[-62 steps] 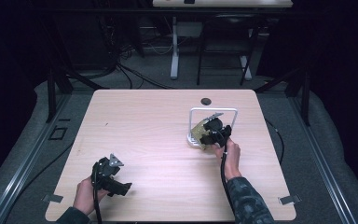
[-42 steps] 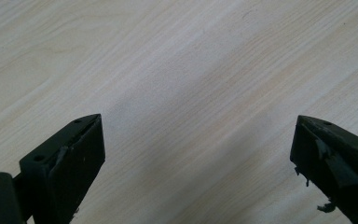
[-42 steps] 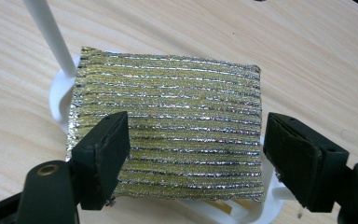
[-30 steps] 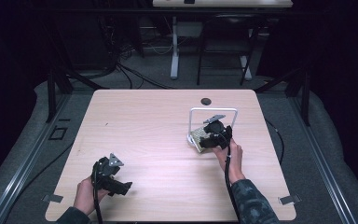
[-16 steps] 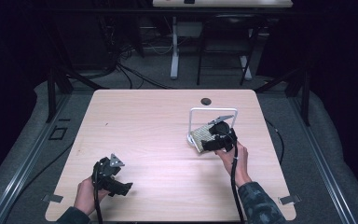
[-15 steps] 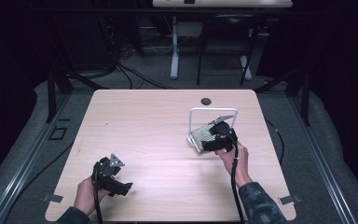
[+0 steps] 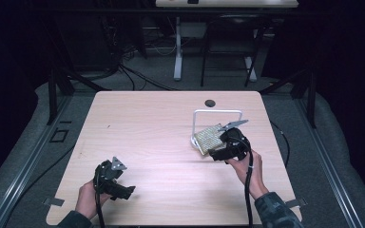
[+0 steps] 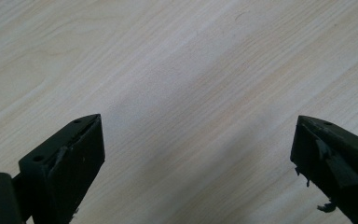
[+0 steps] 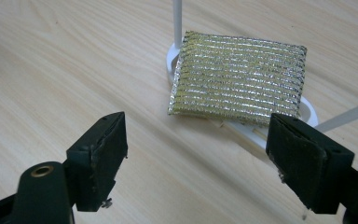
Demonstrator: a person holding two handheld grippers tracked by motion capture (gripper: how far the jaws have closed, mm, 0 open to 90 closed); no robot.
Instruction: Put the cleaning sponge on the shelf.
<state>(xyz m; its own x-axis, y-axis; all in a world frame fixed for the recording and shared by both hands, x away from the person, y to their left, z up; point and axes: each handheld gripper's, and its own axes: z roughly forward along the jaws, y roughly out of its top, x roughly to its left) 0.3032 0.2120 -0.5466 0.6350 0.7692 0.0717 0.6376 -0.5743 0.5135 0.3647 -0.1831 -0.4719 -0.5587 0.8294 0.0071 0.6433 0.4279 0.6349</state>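
Tongs apart on both sides, with the scrubbing pad free on its rack.

Your right tongs [image 9: 196, 154] stand apart and have just been widening, with nothing between them; the glittery scrubbing pad [image 9: 240, 77] lies just beyond their tips. It rests tilted on the base of the white wire rack [image 7: 217, 113], on the right half of the counter [image 7: 152, 128]. In the right gripper view its long side runs across the picture, ribs parallel to it, its lower edge toward you. Your left tongs [image 8: 196, 154] are wide apart over bare counter, near the left front edge.
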